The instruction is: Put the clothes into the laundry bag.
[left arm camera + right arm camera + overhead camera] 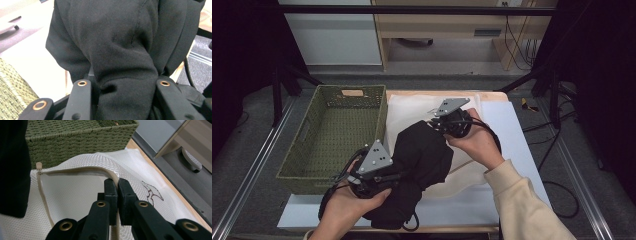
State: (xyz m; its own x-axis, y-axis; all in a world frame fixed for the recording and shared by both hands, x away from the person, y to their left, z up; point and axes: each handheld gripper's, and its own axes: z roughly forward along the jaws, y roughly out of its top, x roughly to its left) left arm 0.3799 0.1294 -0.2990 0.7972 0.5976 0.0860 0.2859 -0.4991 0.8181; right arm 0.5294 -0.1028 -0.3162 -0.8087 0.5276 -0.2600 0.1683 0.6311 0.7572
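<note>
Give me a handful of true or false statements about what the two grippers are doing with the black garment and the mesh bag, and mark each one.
1. The left gripper is clamped on the black garment. True.
2. The right gripper stands wide open over the table. False: it is shut on the zipper edge of the white mesh bag.
3. The green woven basket holds the garment. False: the garment lies outside it, over the bag.
4. The bag's zipper is open. True.
5. The basket sits to the left of the bag in the high view. True.
</note>
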